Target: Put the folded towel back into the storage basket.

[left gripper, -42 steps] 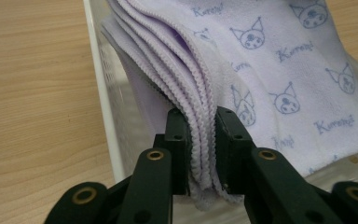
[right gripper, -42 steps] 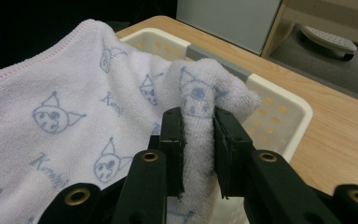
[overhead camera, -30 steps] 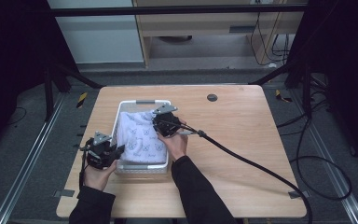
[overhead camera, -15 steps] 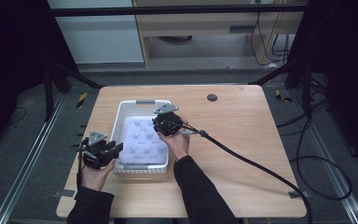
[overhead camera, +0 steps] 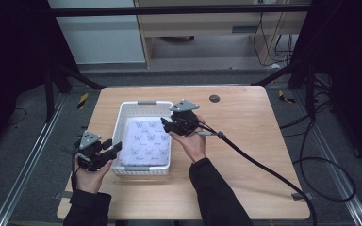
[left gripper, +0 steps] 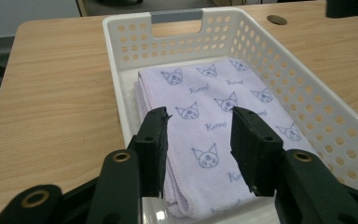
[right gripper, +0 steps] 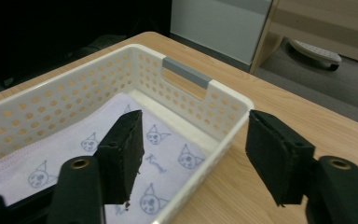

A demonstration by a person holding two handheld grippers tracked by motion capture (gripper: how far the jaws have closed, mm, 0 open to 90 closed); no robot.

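A folded lilac towel [overhead camera: 147, 142] printed with cat faces lies flat inside a white perforated basket [overhead camera: 127, 110]. My left gripper [overhead camera: 114, 148] hovers off the basket's near left corner; its jaws have just been opening and stand apart above the towel [left gripper: 214, 121] with nothing between them. My right gripper [overhead camera: 166, 126] hangs over the basket's right rim; its jaws have also just been opening and are empty, straddling the rim [right gripper: 223, 135] above the towel [right gripper: 121, 154].
The basket has grey handles at its far end [overhead camera: 146, 102] and near end. A dark round grommet [overhead camera: 214, 98] sits in the tabletop at the back. The right gripper's thick black cable [overhead camera: 264, 169] trails across the table to the right.
Both grippers have let go of the towel and lifted away from it. The left one has drawn back to the basket's near left corner, the right one toward the right rim. The towel now lies flat.
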